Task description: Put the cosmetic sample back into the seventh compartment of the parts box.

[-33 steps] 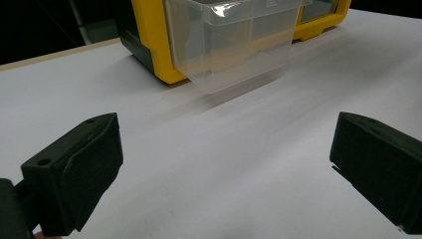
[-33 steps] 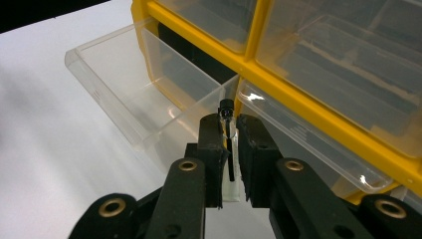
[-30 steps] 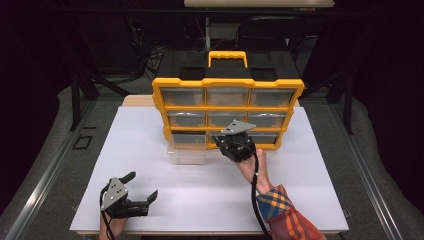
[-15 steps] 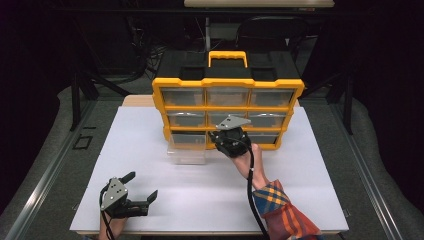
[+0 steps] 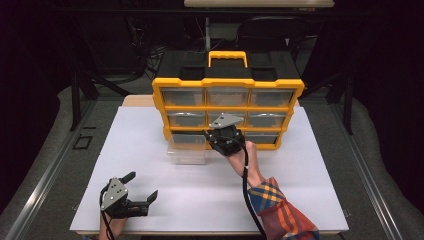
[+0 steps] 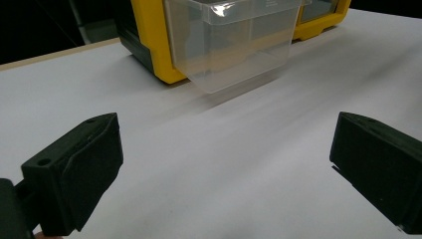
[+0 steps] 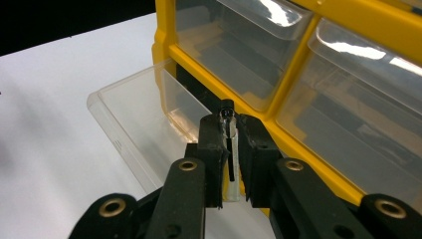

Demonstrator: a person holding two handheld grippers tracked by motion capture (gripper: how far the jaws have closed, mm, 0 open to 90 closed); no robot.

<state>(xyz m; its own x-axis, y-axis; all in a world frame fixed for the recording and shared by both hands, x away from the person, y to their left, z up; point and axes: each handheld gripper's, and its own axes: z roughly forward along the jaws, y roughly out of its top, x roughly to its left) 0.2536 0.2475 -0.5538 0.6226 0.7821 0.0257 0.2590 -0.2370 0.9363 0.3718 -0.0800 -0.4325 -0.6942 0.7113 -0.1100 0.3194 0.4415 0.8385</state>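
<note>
At the bottom row of the yellow organizer [image 5: 227, 107], my right tongs [image 7: 230, 134] are clamped on a small clear piece with a dark tip [image 7: 227, 110] — hard to identify — just beside the pulled-out clear drawer [image 7: 144, 107]. I should carry it squarely over the drawer before letting go. My left tongs [image 5: 142, 192] rest apart on the counter [image 5: 310, 195] — empty.

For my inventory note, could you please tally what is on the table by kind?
Yellow cabinet: 1
Pulled-out clear drawer: 1
Tools: 2, left tool and right tool
Small clear piece held by right tool: 1
Total: 5
</note>
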